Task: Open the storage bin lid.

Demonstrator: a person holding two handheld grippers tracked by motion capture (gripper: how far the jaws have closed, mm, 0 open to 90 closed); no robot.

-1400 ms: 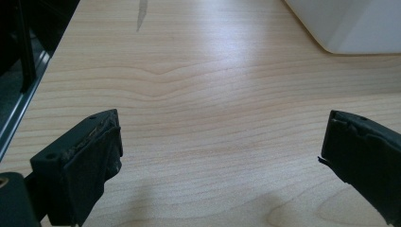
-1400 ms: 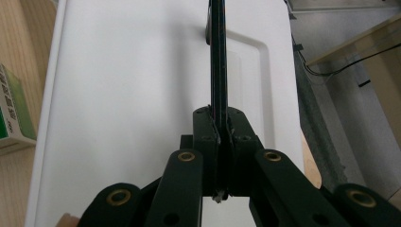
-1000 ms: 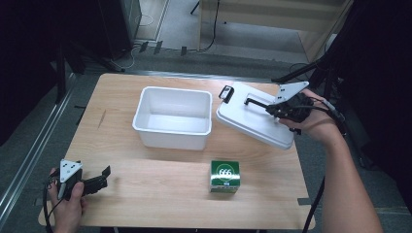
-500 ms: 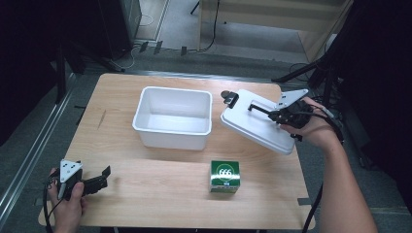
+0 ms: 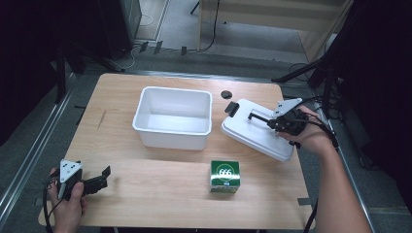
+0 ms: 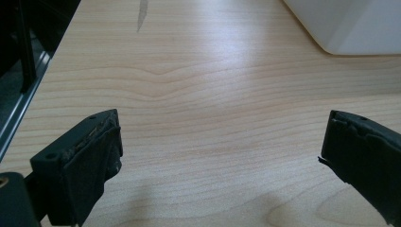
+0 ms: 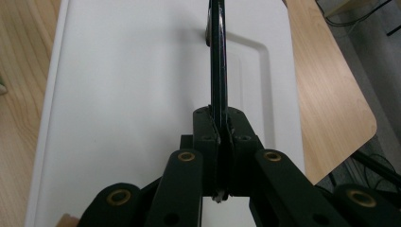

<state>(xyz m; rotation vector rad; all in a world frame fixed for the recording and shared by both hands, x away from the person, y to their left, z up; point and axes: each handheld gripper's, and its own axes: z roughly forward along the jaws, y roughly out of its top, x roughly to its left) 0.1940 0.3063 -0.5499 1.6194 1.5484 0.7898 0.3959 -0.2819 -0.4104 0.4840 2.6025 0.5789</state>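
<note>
Dim surroundings, perhaps overhead glare.

Right gripper [image 5: 260,118] on the white lid's [image 5: 257,137] black handle [image 5: 257,116], lid tilted at the table's right side

The lid sits just right of the open white bin [image 5: 173,117], a black clip [image 5: 231,108] at its near-left corner — its right end raised toward the hand. A green box [image 5: 225,175] marked 666 stands in front, apart from both. The left gripper [image 5: 99,178] rests low at the wooden table's [image 5: 145,194] front-left corner, jaws pointing right — well apart from everything else.
</note>
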